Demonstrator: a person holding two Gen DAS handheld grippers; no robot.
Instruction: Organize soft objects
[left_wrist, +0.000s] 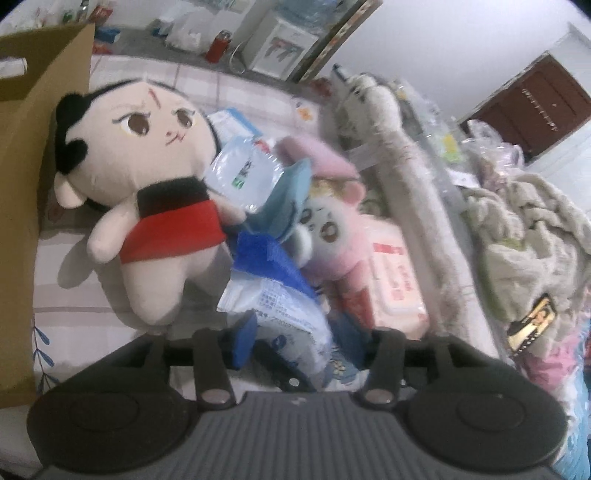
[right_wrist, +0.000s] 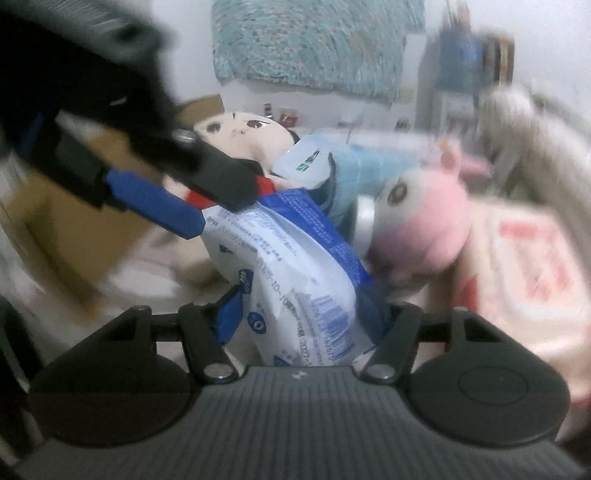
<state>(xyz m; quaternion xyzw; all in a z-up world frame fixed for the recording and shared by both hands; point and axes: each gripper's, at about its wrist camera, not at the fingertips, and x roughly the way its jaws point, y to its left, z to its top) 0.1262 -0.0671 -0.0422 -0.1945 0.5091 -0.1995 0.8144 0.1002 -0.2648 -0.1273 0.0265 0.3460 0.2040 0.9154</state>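
A blue-and-white plastic pack (right_wrist: 295, 258) stands up from between the fingers of my right gripper (right_wrist: 314, 306), and both pads press its sides. My left gripper (right_wrist: 221, 210) reaches in from the upper left, its jaws apart around the pack's top corner. In the left wrist view the same pack (left_wrist: 280, 306) lies in the gap of the left gripper (left_wrist: 314, 328). A doll (left_wrist: 147, 177) with black hair and a red top lies on the bed to the left. A pink-and-white plush (left_wrist: 328, 229) lies to the right of the pack.
A brown cardboard box (left_wrist: 26, 155) stands at the left edge. A clear plastic pack (left_wrist: 243, 173) and a light-blue cloth (left_wrist: 288, 199) lie behind the doll. A pink wipes pack (left_wrist: 395, 280), a fluffy roll (left_wrist: 410, 184) and a heap of blankets (left_wrist: 528, 229) fill the right.
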